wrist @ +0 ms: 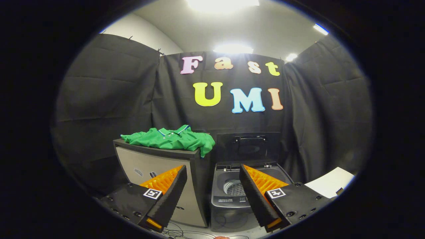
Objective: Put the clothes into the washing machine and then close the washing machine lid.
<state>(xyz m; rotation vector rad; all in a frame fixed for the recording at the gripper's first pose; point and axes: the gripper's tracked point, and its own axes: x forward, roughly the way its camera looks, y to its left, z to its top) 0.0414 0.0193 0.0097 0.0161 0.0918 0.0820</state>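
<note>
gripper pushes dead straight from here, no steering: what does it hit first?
Probably the cabinet, near the corner it shares with the washing machine: that edge sits between the open gripper fingers. The green shirt lies above that line and the raised lid stands farther back. Depth is uncertain here.

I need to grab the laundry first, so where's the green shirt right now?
The green shirt lies on top of the cabinet, left of the open washing machine, well beyond the open gripper.

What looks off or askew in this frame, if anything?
Little stands out. The green shirt lies crumpled on the cabinet, one sleeve hanging over its edge beside the washing machine, whose lid stands open. The gripper fingers are open, empty.
</note>
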